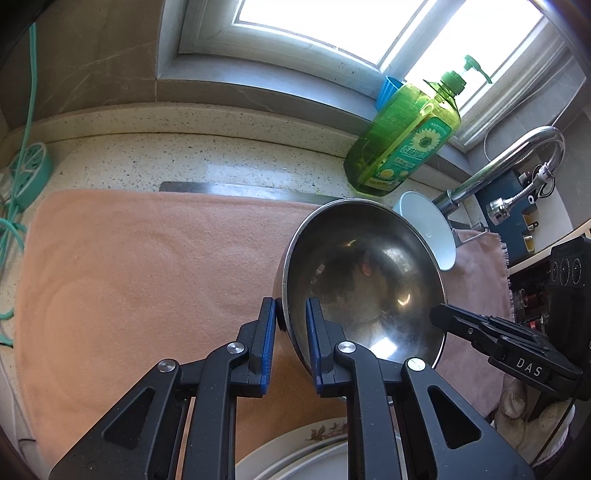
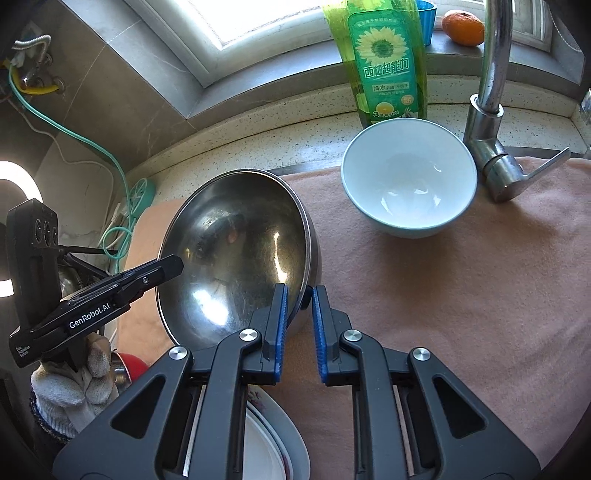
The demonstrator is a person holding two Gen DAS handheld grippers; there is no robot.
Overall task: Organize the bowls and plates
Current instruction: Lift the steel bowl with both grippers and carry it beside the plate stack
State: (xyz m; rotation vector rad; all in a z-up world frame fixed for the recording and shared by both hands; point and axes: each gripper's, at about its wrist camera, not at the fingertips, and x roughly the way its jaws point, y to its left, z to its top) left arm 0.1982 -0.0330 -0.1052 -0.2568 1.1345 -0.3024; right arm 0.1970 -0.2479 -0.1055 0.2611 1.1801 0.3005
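Note:
A steel bowl point(image 1: 369, 280) point(image 2: 236, 251) hangs tilted just above the peach towel point(image 1: 147, 266), held by both grippers on opposite sides of its rim. My left gripper point(image 1: 293, 308) is shut on the rim's left side, one pad inside and one outside. My right gripper point(image 2: 300, 295) is shut on the right side in the same way. Each gripper shows in the other's view: the right gripper point(image 1: 439, 314) and the left gripper point(image 2: 173, 264). A white bowl point(image 2: 408, 184) point(image 1: 428, 229) stands upright on the towel behind. Stacked plates point(image 1: 314, 443) point(image 2: 269, 443), one with a flower pattern, lie below the grippers.
A green dish soap bottle point(image 2: 384, 59) stands at the back by the window sill, with a blue cup point(image 2: 428, 22) and an orange point(image 2: 463, 27) on the sill. The chrome faucet point(image 2: 491, 110) rises at the right. A green cable point(image 1: 22, 166) trails at the left. A gloved hand point(image 2: 70, 387) holds the left gripper.

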